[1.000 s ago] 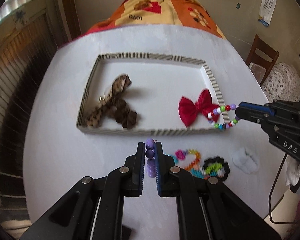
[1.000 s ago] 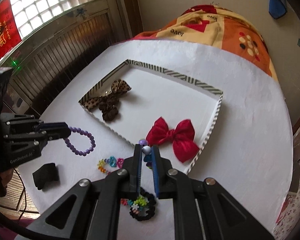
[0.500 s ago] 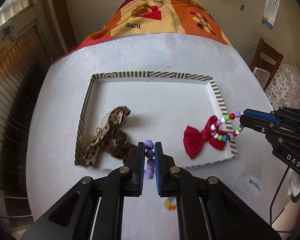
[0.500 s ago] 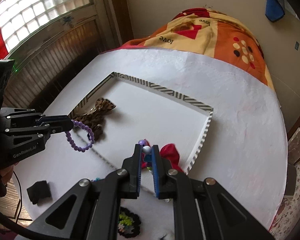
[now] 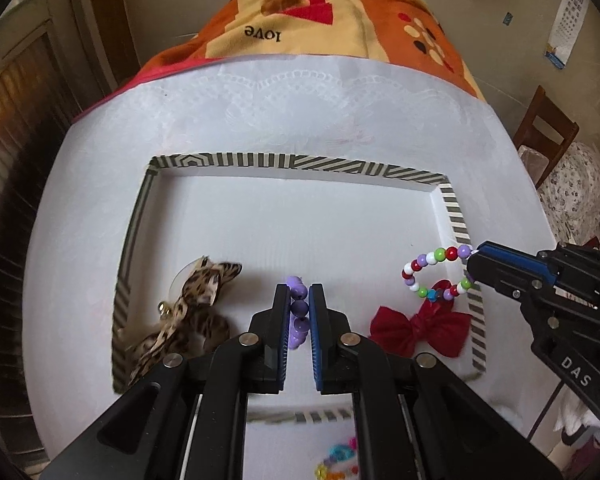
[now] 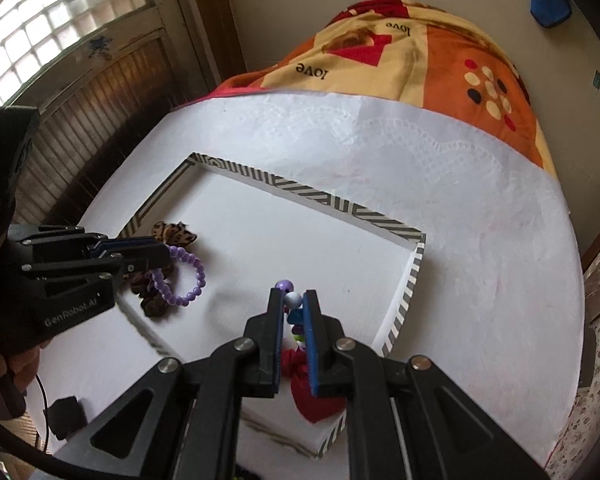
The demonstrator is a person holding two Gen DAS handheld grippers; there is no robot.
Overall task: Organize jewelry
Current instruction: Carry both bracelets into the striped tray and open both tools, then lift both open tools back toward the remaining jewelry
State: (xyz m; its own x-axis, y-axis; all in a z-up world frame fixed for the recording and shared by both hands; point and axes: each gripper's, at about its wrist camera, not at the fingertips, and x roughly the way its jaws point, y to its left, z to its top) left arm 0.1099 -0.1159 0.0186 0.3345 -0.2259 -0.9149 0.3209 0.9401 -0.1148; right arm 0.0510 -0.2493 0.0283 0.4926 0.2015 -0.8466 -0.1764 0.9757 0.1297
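Note:
My left gripper (image 5: 299,294) is shut on a purple bead bracelet (image 5: 297,312) and holds it above the near part of the striped-rim white tray (image 5: 300,162). It also shows in the right wrist view (image 6: 162,258), with the purple bracelet (image 6: 180,280) hanging from it. My right gripper (image 6: 292,300) is shut on a multicoloured bead bracelet (image 5: 434,274) above the tray's right side. A leopard-print bow (image 5: 188,312) and a red bow (image 5: 420,330) lie in the tray.
Colourful bead pieces (image 5: 338,458) lie on the white table in front of the tray. A small black item (image 6: 66,422) lies at the table's left edge. An orange blanket (image 5: 332,20) lies beyond the table, and a chair (image 5: 548,132) stands at the right.
Both grippers have moved forward over the tray with their bracelets. The loose items on the table have dropped toward the bottom of both views.

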